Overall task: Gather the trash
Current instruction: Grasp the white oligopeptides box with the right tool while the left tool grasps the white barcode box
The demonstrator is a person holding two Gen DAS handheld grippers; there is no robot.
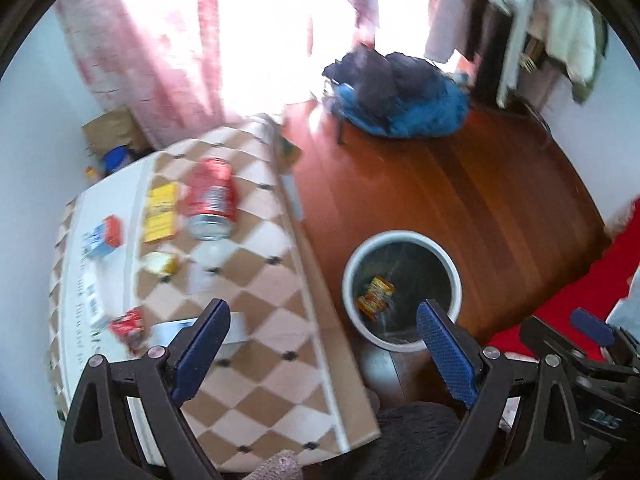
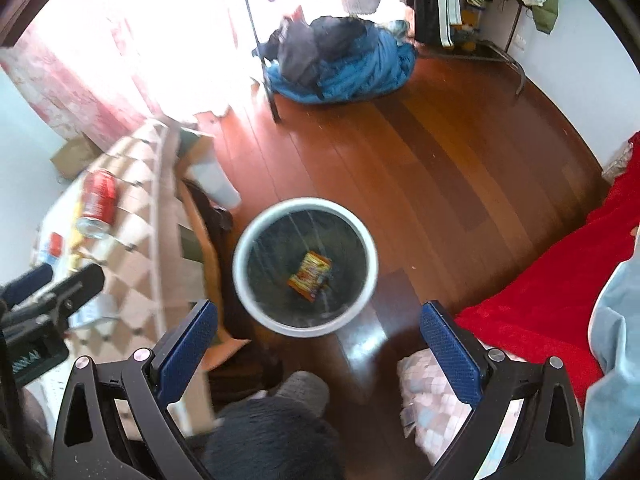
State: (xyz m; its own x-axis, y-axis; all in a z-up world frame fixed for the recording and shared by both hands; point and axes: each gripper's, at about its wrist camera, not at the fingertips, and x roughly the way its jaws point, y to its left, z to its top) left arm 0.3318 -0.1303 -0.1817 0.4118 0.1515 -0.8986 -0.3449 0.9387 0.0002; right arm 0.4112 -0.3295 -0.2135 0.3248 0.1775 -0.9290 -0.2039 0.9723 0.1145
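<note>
On my worktop (image 1: 256,280), from its left edge inward, lie one small blue-and-red carton (image 1: 105,237), one yellow packet (image 1: 161,213), one pale crumpled scrap (image 1: 160,263) and one red can (image 1: 211,203). A red wrapper (image 1: 129,325) and a white box (image 1: 234,326) sit nearer me. The can lies on its side, its long axis running away from me, its silver base toward my jaws. Right of the worktop's edge, one bin (image 2: 256,304) stands on the floor with a single orange wrapper (image 2: 310,275) flat at its bottom, long axis slanting up to the right. My left gripper (image 1: 322,354) hangs with jaws spread, holding nothing. My right gripper (image 2: 318,350) hangs above the bin, jaws also spread and empty.
</note>
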